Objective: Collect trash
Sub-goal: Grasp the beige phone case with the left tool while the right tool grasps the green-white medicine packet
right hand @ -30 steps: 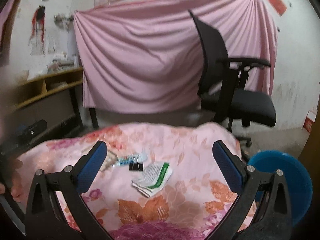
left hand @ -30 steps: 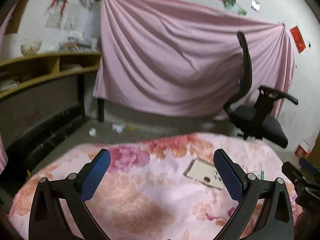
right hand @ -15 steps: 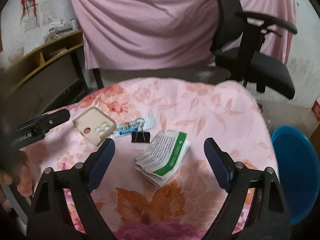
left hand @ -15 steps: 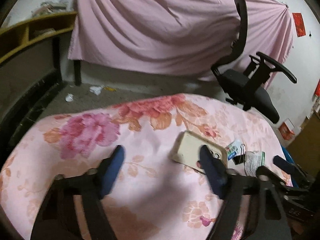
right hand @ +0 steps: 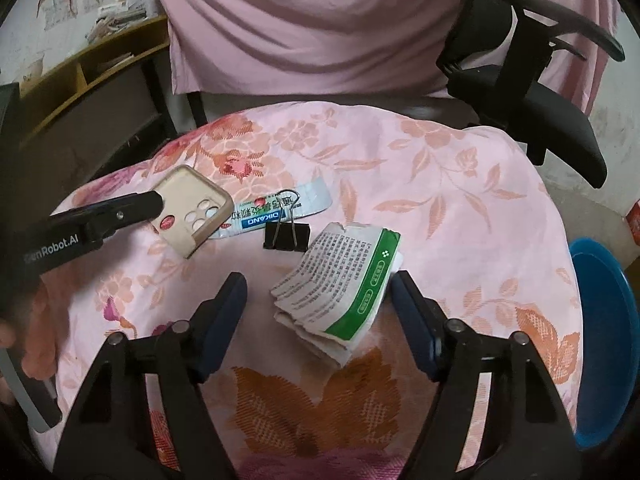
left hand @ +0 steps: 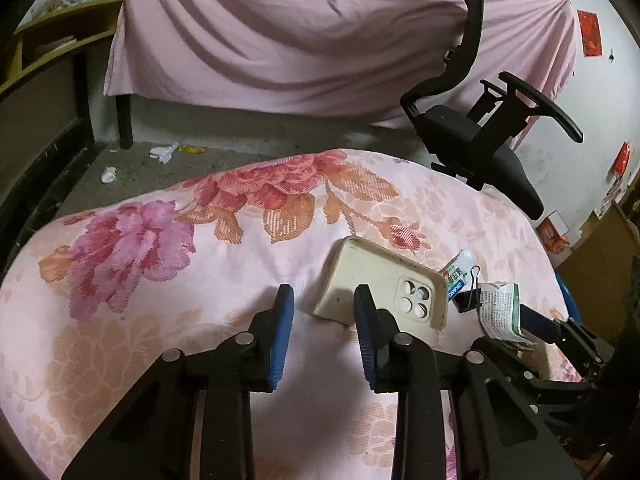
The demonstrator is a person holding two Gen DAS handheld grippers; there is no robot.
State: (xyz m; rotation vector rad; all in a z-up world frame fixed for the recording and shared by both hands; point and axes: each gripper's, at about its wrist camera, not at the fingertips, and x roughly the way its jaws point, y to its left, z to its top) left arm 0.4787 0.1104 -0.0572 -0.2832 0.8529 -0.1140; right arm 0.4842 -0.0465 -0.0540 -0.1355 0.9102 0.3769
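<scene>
I am looking along two sets of tongs at a tabletop (right hand: 460, 208) draped in a pink floral cloth. My landmark is the black metal binder clip (right hand: 286, 236) near the middle.

Just in front of the clip lies the trash I take to be my target: a crumpled white paper packet with a green stripe (right hand: 340, 296). The right tongs (right hand: 318, 312) straddle it, jaws wide and not touching it; they have just been narrowing slightly. Behind the clip, partly under its wire handles, lies a pale blue and white sachet wrapper (right hand: 276, 210).

To the left of the clip is a beige plastic phone case (left hand: 380, 284). The left tongs (left hand: 322, 308) have just been closing, with only cloth between the pads; one finger (left hand: 366, 312) overlaps the case's near edge.

My worries: the left tongs may pinch the cloth or clip the case instead of trash, dragging everything sideways. The right tongs may close unevenly on the limp packet, so it slides out, or nudge the clip. A round blue plastic bin (right hand: 600, 340) sits to the right of the clip, beyond the tabletop edge.
</scene>
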